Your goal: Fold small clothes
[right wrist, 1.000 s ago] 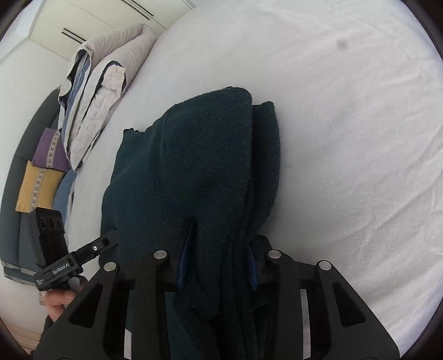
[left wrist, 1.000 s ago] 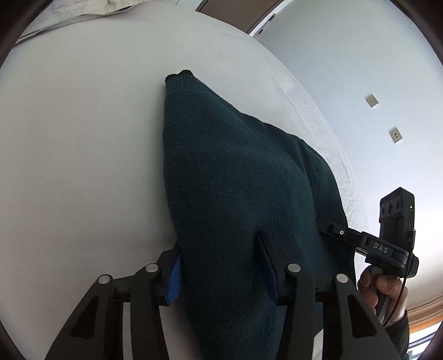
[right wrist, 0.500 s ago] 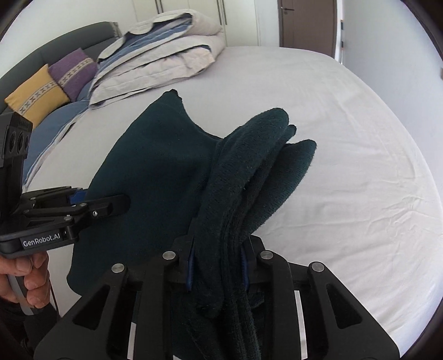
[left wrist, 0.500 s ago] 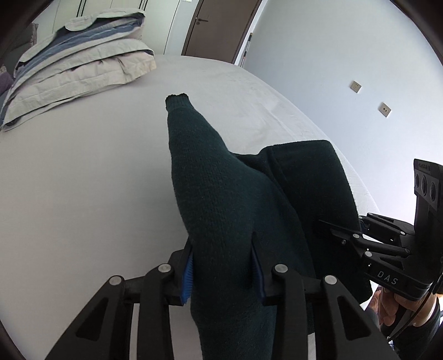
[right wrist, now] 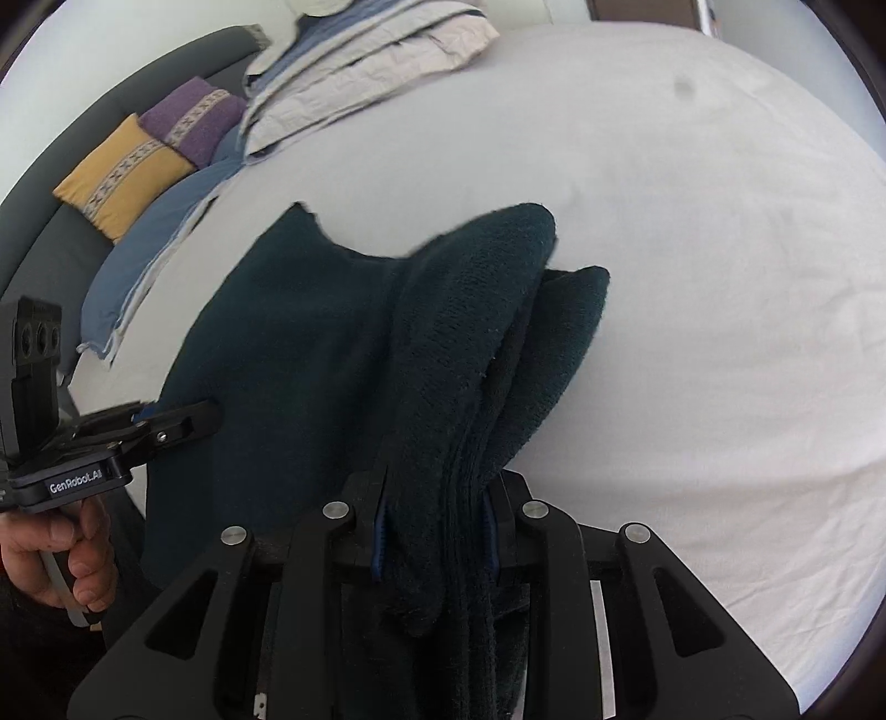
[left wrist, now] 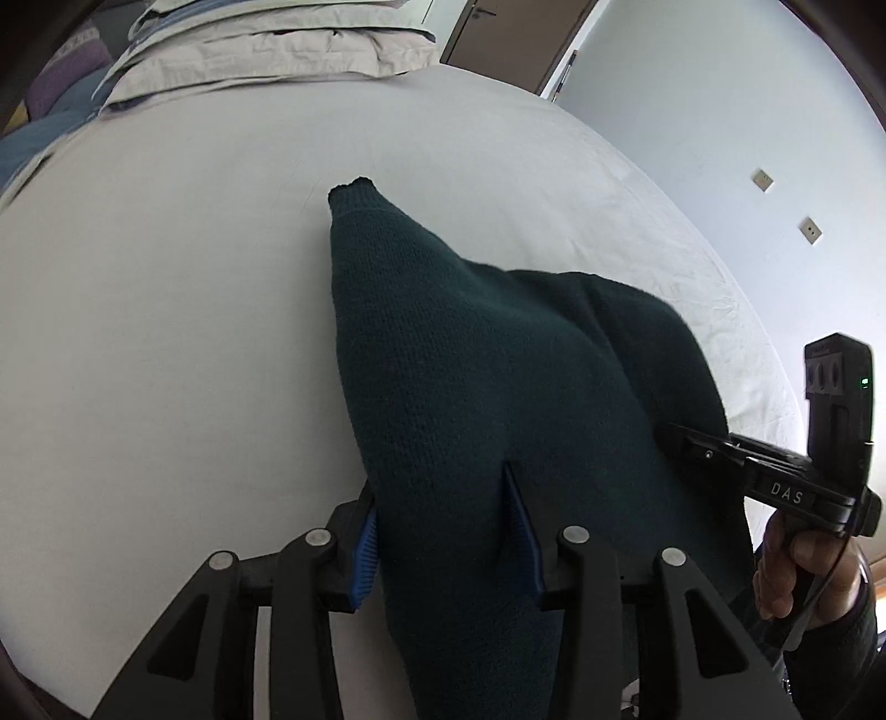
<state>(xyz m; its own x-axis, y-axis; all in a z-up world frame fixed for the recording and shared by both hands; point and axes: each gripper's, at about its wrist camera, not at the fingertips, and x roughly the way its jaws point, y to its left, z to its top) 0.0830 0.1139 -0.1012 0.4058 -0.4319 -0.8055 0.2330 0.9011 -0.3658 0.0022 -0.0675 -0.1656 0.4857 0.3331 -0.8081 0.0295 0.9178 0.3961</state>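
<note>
A dark green knitted sweater (left wrist: 470, 360) hangs folded between both grippers above the white bed sheet (left wrist: 166, 332). My left gripper (left wrist: 443, 515) has its blue pads pressed on one thick folded edge, and its jaws are opening. One corner of the sweater points away at the top. In the right wrist view the sweater (right wrist: 310, 343) bunches in several layers between the pads of my right gripper (right wrist: 434, 515), whose jaws are opening too. Each gripper shows in the other's view, held by a hand: the right gripper (left wrist: 686, 437) and the left gripper (right wrist: 188, 421).
Stacked grey and blue pillows (right wrist: 376, 72) lie at the head of the bed. Yellow (right wrist: 122, 177) and purple (right wrist: 194, 119) cushions lean on a dark headboard. A wall with two sockets (left wrist: 808, 230) and a brown door (left wrist: 498, 27) stand beyond the bed's right side.
Both grippers have carried the sweater across the bed, with the pillows coming into view. The fold between the left pads narrowed and is now wider again.
</note>
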